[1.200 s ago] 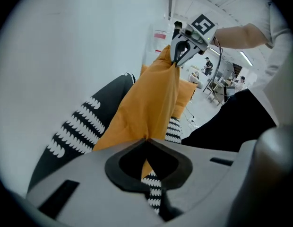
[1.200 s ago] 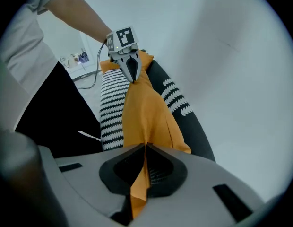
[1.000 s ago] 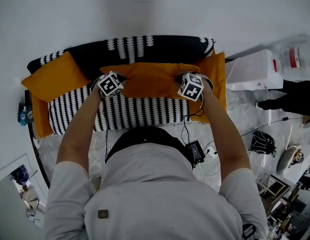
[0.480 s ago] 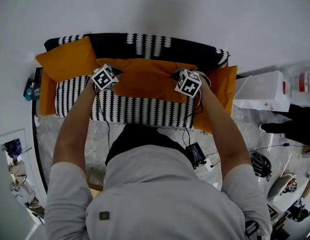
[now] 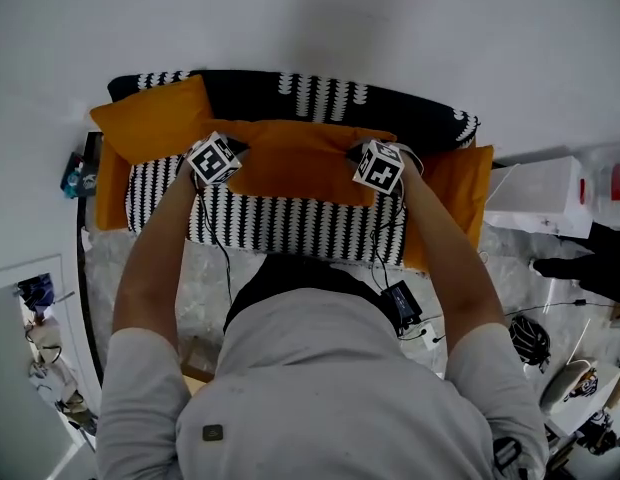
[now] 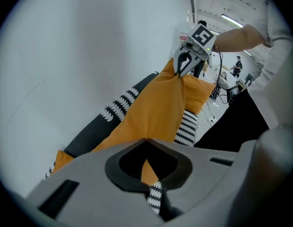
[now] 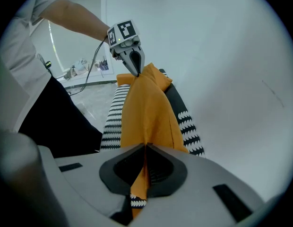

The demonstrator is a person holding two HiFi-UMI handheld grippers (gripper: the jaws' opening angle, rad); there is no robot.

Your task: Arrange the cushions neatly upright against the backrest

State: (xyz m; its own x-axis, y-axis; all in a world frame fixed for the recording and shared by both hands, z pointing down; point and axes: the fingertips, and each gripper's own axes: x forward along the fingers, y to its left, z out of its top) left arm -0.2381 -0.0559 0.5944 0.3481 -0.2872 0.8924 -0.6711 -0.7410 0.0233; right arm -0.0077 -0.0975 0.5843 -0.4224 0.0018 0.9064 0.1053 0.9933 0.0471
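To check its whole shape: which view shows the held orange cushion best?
The head view: the cushion shows nearly whole from above. The views from the left gripper and right gripper show it only lengthwise, pinched in their shut jaws.

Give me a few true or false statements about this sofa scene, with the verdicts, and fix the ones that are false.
1. The left gripper and the right gripper are both shut on the middle orange cushion. True.
2. The sofa has a plain blue cover. False: its cover is patterned in black and white.
3. A second orange cushion lies at the sofa's end on the head view's left. True.
4. The middle orange cushion is lying on the floor. False: it is held at the sofa, in front of the backrest.
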